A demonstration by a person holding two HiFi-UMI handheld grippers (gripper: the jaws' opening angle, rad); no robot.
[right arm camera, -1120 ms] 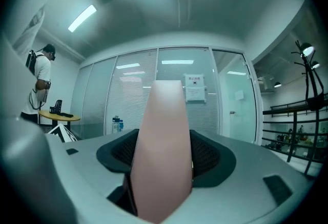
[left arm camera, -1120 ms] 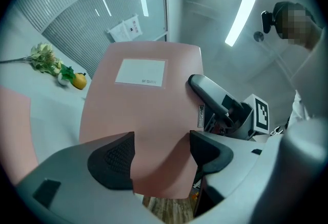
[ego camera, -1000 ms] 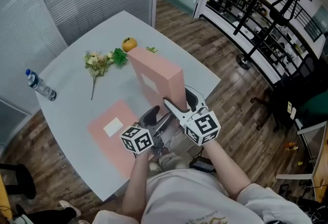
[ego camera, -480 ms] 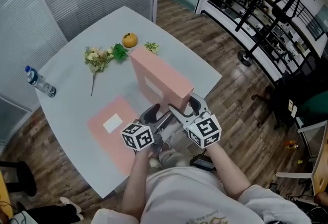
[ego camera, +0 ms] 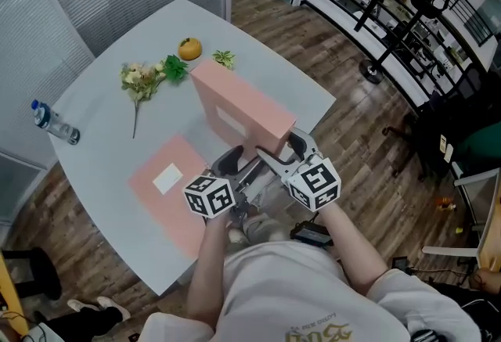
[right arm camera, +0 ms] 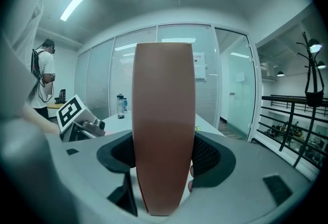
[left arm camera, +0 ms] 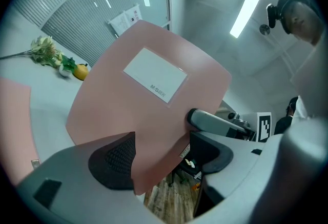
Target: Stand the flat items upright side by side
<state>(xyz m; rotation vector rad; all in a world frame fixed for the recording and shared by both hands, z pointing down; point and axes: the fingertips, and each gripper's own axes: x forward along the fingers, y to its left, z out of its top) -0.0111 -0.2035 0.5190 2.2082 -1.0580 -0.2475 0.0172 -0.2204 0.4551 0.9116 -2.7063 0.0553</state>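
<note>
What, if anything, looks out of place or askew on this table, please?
The water bottle lies on its side near the table's left edge, and a leafy sprig sits apart from the flowers. The flat pink box lies down, while the upright pink box stands gripped in the right hand-held gripper.

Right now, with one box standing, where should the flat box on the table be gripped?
Grip the flat box by its near edge, jaws pinching across its thin side, coming in low from the person's side. It lies on its broad face, likely too wide for the jaws, so only an edge offers a bite.
</note>
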